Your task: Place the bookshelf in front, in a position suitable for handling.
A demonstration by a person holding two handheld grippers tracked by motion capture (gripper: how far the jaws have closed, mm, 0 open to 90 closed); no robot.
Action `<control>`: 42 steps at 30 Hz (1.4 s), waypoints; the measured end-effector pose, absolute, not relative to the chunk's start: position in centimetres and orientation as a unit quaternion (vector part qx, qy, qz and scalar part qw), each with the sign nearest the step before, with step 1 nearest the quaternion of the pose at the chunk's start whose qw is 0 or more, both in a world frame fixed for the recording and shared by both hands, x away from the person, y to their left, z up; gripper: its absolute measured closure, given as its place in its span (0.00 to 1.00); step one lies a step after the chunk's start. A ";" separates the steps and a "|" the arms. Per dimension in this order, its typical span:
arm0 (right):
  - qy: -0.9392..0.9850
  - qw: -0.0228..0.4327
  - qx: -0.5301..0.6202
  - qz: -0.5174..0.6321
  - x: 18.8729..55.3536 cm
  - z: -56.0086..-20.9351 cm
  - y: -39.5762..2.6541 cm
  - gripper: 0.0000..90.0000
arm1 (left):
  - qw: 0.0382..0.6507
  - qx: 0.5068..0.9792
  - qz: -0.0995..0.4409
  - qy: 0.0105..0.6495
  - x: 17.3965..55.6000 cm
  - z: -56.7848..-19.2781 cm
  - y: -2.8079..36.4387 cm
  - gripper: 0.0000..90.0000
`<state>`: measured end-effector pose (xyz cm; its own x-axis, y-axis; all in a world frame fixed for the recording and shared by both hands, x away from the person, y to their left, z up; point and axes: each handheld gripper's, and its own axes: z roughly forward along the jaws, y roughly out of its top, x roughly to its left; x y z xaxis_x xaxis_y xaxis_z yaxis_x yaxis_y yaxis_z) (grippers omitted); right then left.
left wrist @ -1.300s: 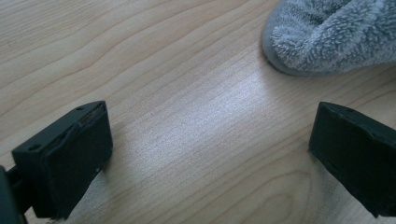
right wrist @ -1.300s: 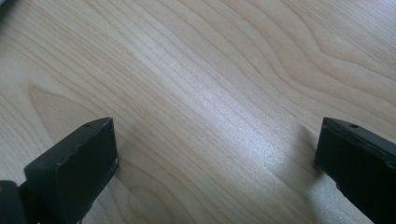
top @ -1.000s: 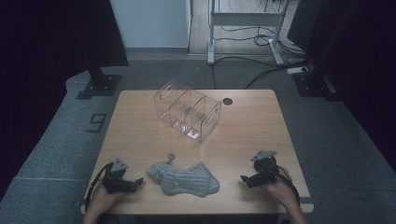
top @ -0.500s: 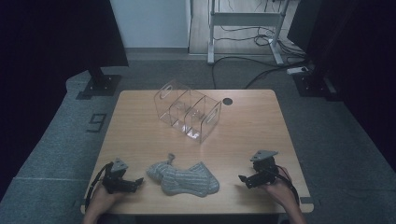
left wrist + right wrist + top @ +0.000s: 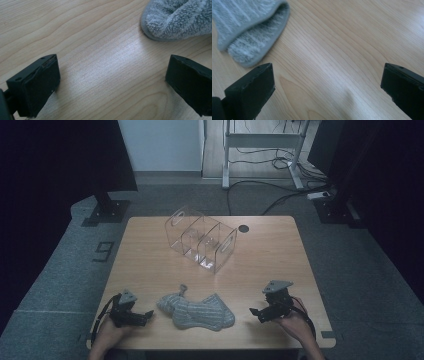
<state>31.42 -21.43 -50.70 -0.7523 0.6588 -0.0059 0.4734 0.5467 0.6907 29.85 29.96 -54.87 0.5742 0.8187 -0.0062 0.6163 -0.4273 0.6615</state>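
A pair of fluffy grey socks (image 5: pixel 197 311) lies near the front edge of the wooden table (image 5: pixel 265 260). My left gripper (image 5: pixel 148 314) rests on the table just left of them, open, its jaws pointing at the toe end (image 5: pixel 175 18) with bare wood between them. My right gripper (image 5: pixel 254 314) rests to the right of the socks, also open, and the striped cuff end (image 5: pixel 249 30) lies ahead of its left jaw. A clear acrylic organizer (image 5: pixel 201 238) with several compartments stands mid-table, farther back.
A small round black grommet (image 5: pixel 243 228) sits in the table behind the organizer. Bare wood lies on both sides of the organizer. Beyond the table are grey carpet, a black stand base (image 5: pixel 107 211) at the left and cables (image 5: pixel 280 195) at the back.
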 end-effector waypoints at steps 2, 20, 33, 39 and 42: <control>0.872 0.127 0.319 0.350 31.4 -50.5 -20.9 0.00 | 0.315 0.829 0.161 0.432 29.8 -54.9 30.0 0.00; 0.882 0.107 0.281 0.364 31.2 -49.8 -18.2 0.00 | 0.314 0.830 0.161 0.432 29.9 -54.9 30.0 0.00; 0.888 0.083 0.261 0.368 31.2 -49.1 -15.6 0.00 | 0.313 0.830 0.161 0.432 29.9 -54.9 30.0 0.00; 0.889 0.070 0.257 0.373 31.2 -48.6 -14.3 0.00 | 0.313 0.830 0.161 0.432 29.9 -54.9 30.0 0.00; 0.890 0.069 0.257 0.371 31.2 -48.4 -13.6 0.00 | 0.313 0.830 0.161 0.432 29.9 -54.9 30.0 0.00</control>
<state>31.24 -13.59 -48.43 -0.8588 0.5078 0.0674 0.4055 0.5935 0.6953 29.85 29.96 -54.86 0.5756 0.8178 -0.0031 0.6159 -0.4309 0.6595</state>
